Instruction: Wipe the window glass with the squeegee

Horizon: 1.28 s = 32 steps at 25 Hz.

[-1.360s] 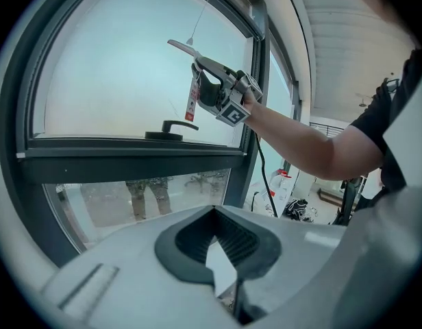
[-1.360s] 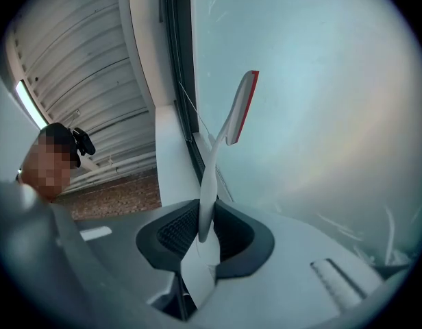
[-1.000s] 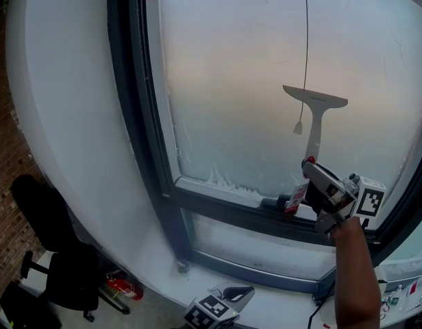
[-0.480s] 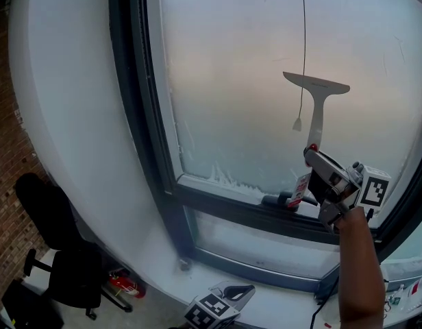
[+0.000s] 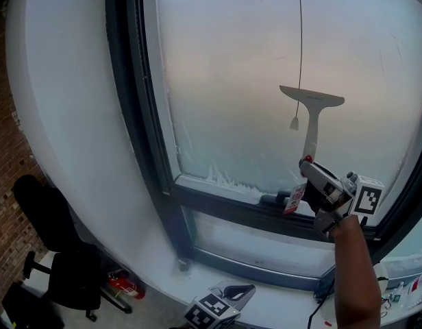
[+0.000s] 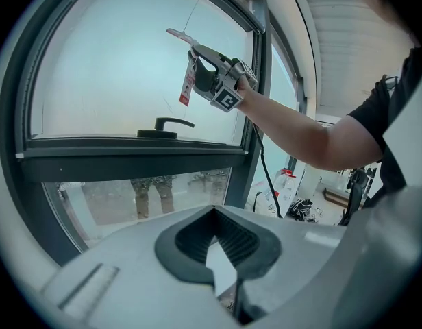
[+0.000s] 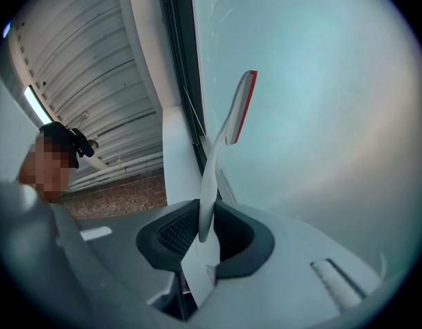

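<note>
1. The left gripper (image 5: 237, 295) is hanging low beneath the window frame, jaws drawn together with nothing between them.
2. A thin cord (image 5: 299, 46) is dangling before the frosted window glass (image 5: 225, 81).
3. The squeegee (image 5: 312, 103) is standing upright, blade uppermost, before the glass's right half.
4. The right gripper (image 5: 308, 164) is clamping the squeegee's handle from below.

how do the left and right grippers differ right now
Grip: the right gripper is shut on the handle of the white, red-edged squeegee; the left gripper is shut on nothing.
Height: the right gripper is up at the frosted window glass; the left gripper sits low, below the window.
Shared: grey bodies and dark ribbed pads.
</note>
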{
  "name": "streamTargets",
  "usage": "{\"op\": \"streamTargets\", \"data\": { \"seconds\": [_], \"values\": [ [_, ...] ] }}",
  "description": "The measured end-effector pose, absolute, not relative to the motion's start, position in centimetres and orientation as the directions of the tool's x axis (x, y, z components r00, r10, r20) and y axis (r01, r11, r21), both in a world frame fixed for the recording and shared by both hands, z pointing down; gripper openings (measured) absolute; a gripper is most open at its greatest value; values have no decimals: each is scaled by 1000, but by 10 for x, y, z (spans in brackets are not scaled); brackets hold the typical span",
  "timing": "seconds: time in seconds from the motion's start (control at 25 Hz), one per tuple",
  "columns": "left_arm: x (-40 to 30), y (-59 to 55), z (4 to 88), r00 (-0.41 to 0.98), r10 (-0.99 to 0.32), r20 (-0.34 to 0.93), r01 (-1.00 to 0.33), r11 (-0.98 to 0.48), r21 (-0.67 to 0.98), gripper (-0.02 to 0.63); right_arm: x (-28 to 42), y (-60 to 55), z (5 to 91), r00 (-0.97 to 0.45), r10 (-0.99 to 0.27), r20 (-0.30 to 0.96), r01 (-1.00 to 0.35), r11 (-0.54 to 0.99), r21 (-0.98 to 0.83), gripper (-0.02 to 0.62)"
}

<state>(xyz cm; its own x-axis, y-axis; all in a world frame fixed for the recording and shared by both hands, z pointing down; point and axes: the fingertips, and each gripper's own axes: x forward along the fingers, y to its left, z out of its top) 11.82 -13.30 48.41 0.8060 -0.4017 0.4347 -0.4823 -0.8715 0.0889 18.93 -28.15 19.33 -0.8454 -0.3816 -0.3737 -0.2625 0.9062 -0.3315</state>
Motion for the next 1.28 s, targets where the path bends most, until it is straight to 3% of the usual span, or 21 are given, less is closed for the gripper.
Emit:
{"op": "streamTargets", "data": {
  "seconds": [1.28],
  "values": [
    [122,-142,487,805,-385,451,-481,-869,118,0,193,-271,321,-812,-463,-355,-231,814,-532,86]
  ]
}}
